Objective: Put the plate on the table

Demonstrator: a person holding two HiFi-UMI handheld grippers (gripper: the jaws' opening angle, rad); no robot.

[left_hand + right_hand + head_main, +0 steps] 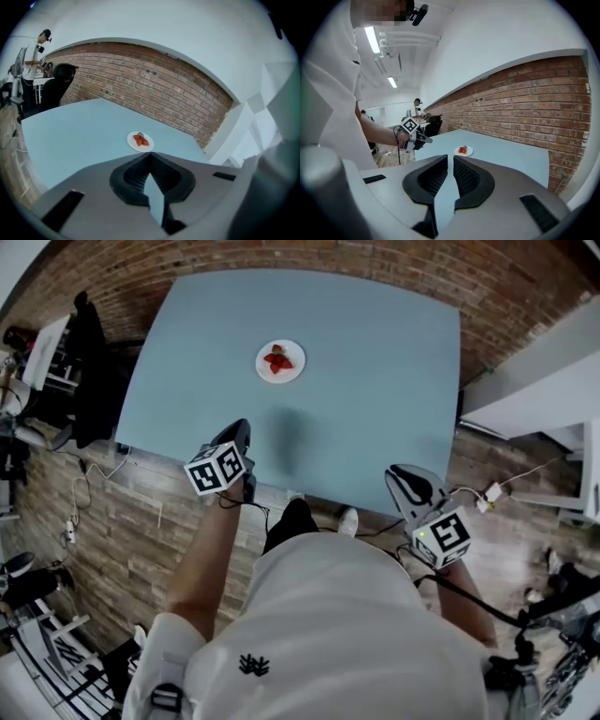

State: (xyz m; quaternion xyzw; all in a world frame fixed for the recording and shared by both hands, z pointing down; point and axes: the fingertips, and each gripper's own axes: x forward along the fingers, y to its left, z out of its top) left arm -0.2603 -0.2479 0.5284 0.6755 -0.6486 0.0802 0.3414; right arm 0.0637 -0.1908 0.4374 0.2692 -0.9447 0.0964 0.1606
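Bearing plate [292,374] (strawberries [278,359]), table [375,362] by brick wall [140,79]; left hand-held gripper [151,154] closed, right hand-held gripper [450,159] ajar.

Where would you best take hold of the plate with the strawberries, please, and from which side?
Probably its bare near rim, coming in low from the near edge of the table: the plate lies flat and the strawberries fill only its middle.

The plate [294,371] is white (its strawberries [278,360] red), the table [375,381] pale blue, the wall [281,254] red-brown brick.
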